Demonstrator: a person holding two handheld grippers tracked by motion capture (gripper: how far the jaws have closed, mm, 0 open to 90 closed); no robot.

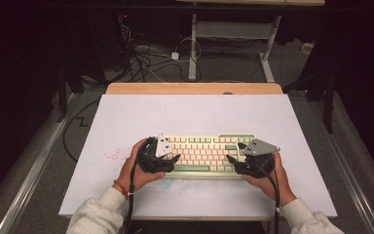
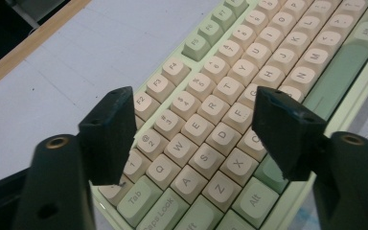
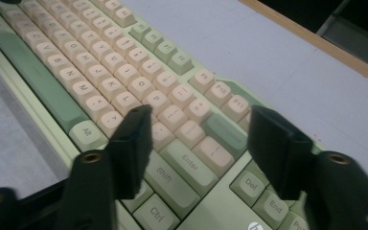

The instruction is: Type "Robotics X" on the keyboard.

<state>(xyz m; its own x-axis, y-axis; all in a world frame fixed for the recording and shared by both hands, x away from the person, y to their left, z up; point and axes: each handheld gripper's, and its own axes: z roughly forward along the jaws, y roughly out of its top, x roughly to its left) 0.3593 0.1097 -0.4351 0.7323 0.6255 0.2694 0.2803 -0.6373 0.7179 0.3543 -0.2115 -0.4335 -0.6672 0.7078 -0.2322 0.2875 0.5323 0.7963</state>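
Keyboard: lower centre, flat on white table.
Left gripper: jaws apart over left keys, holding nothing.
Right gripper: jaws apart over right keys, holding nothing.

A dim lab or recording workspace: a white-topped table with a pale wooden edge stands on grey floor, tangled black cables and a white-framed adjustable desk behind it.
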